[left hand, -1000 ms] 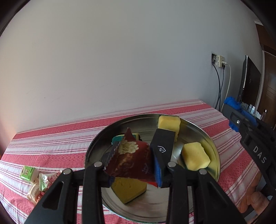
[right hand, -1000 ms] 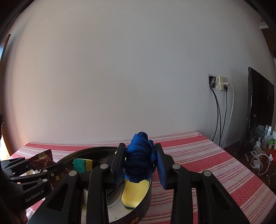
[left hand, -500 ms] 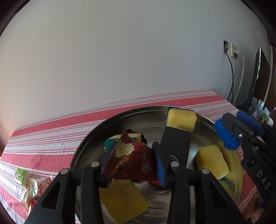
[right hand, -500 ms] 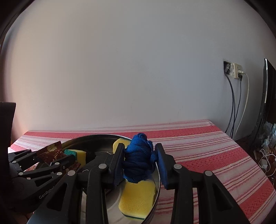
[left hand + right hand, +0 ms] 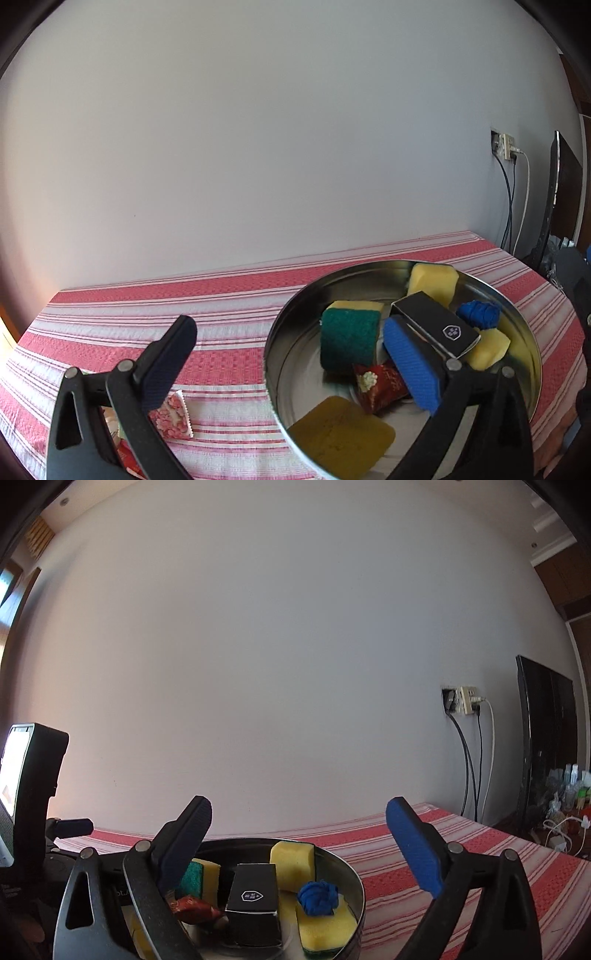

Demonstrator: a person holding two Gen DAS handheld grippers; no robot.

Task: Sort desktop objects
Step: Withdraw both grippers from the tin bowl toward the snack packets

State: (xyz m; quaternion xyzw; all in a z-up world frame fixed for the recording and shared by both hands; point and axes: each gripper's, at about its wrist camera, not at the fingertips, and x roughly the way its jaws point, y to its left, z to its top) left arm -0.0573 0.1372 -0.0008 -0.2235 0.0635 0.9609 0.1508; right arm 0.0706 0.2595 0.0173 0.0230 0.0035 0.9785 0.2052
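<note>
A plain white wall backs a table (image 5: 229,295) covered in a red-and-white striped cloth, with a socket and cables toward its right end.

In the left wrist view, the left claw (image 5: 291,363) has its jaws opening wide with nothing between them. One finger stands over the bare cloth, the other over the round metal tray (image 5: 275,332). In the tray lie the red snack packet (image 5: 382,384), a black box (image 5: 436,326), a blue cloth ball (image 5: 478,314), a green-faced sponge (image 5: 349,341) and other yellow sponges. What seems left to sort sits at the table's near left corner: a pink wrapper (image 5: 171,415) just beside the left finger, on the side away from the tray, partly hidden by it, with more wrappers below it. It lies below and left of the claw's midline, so this hand is probably the nearer one for it.

In the right wrist view, the right claw (image 5: 301,843) is also opening, empty, pointing level across the tray's (image 5: 356,877) near rim. The blue cloth ball (image 5: 317,893) rests on a yellow sponge (image 5: 325,926) below and between its fingers.
</note>
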